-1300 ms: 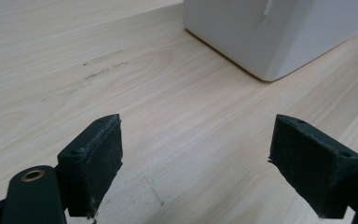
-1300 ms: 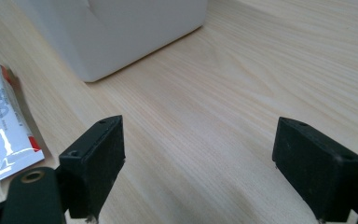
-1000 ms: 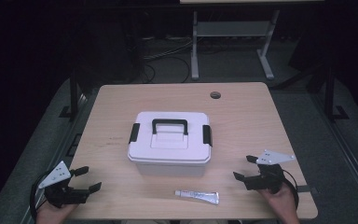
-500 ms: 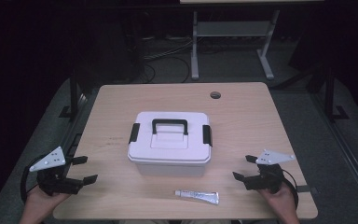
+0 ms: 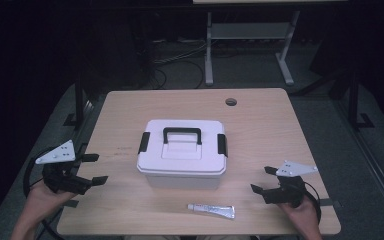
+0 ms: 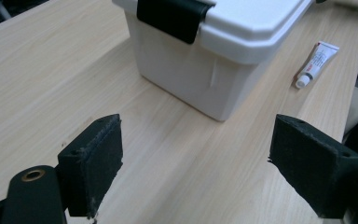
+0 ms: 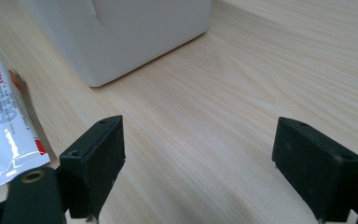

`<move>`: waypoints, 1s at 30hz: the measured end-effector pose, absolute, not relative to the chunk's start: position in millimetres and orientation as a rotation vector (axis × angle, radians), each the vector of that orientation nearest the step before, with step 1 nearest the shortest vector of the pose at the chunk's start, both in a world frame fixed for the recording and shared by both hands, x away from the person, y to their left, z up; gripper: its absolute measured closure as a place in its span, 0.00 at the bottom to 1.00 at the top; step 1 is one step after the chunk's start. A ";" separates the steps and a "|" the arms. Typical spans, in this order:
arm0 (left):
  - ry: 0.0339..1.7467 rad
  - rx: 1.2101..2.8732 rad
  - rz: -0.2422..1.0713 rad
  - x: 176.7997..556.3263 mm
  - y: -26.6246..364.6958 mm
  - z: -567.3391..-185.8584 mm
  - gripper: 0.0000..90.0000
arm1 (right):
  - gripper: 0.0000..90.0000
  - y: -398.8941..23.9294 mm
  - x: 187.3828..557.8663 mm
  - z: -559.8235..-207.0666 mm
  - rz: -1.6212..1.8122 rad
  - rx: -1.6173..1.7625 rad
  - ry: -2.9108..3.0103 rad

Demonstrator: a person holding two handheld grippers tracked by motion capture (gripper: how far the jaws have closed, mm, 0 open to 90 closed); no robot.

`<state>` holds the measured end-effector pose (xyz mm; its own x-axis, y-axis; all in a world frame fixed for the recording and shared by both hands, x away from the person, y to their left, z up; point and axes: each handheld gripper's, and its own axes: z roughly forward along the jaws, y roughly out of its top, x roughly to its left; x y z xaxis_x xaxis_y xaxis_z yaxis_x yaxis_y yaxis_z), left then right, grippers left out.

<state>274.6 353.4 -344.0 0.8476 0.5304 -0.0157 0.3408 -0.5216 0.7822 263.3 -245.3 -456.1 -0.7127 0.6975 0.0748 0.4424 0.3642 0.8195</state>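
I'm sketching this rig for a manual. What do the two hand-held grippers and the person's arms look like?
Each is black. The left gripper and right gripper carry a grey three-cornered plate on top, dotted with small holes, and trail a black cable. Each claw has two blocky black jaws with rough flat pads and screw holes. No sleeves show on the forearms.

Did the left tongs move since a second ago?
Yes. In the high view the left tongs went up the picture along the table's left edge, away from the person, nearer level with the white box, which stayed put.
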 end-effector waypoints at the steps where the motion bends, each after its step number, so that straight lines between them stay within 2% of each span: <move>1: 0.627 2.172 0.280 275.9 352.0 -342.2 0.18 | 0.18 -246.1 263.0 -456.5 1.280 1.012 2.343; 30: 0.467 2.331 0.193 328.2 298.1 -293.0 0.18 | 0.19 -241.6 262.8 -458.3 1.278 1.012 2.359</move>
